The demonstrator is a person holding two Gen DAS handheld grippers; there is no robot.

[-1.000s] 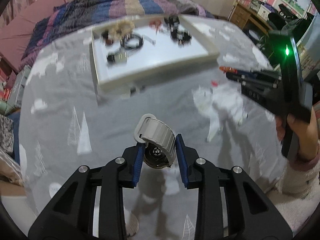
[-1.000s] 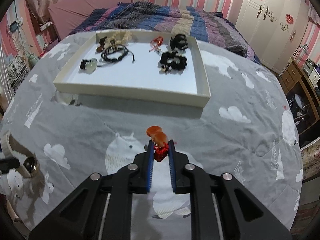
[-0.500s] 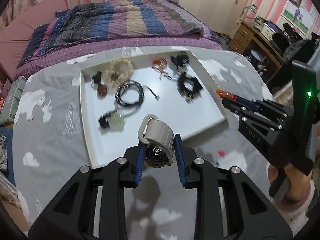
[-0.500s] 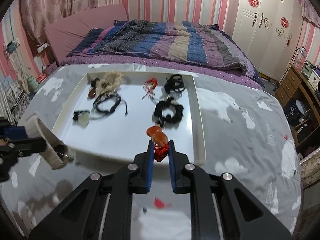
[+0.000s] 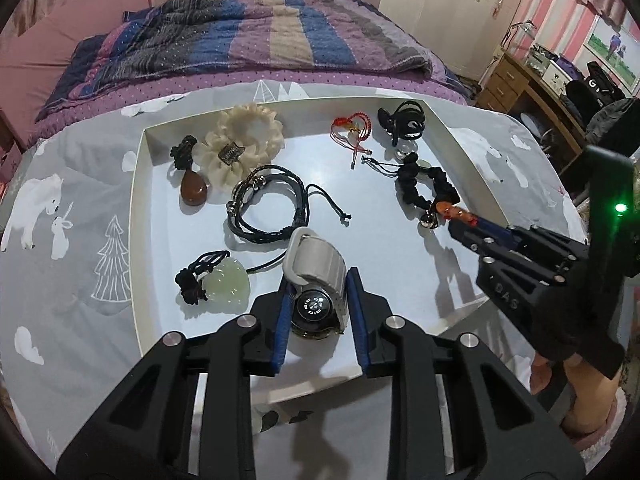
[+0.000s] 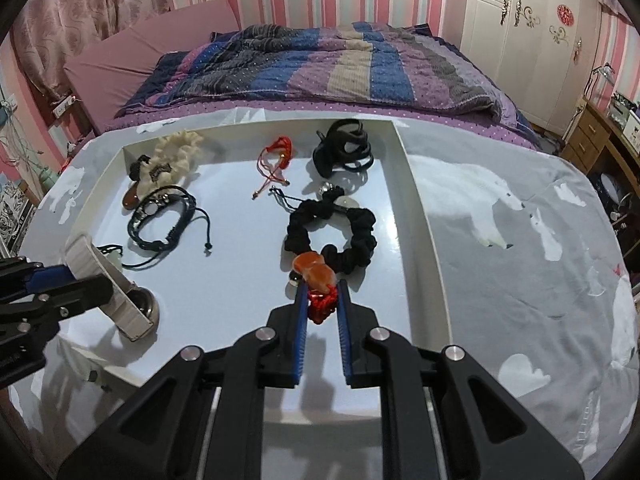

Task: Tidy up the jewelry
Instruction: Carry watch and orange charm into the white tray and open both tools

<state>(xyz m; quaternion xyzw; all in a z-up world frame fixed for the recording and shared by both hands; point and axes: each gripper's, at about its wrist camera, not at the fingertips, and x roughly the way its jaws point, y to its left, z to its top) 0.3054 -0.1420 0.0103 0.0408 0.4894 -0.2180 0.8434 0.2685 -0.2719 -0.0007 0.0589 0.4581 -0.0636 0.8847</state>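
A watch (image 5: 316,280) with a grey band is gripped between the fingers of the left gripper (image 5: 318,312), over the near part of a white tray (image 5: 136,208). The right gripper (image 6: 322,312) has its fingers closed on an orange pendant (image 6: 314,272), above a black scrunchie (image 6: 332,236) in the tray on a bed (image 6: 520,280).

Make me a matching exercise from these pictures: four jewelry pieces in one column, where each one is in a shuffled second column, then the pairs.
Things:
1. smartwatch
2. orange pendant
3. cream scrunchie
4. black scrunchie

Places:
A. far left corner of the white tray
B. held in the left gripper
C. right side of the tray floor
D. held in the right gripper

Pairs: 1-B, 2-D, 3-A, 4-C
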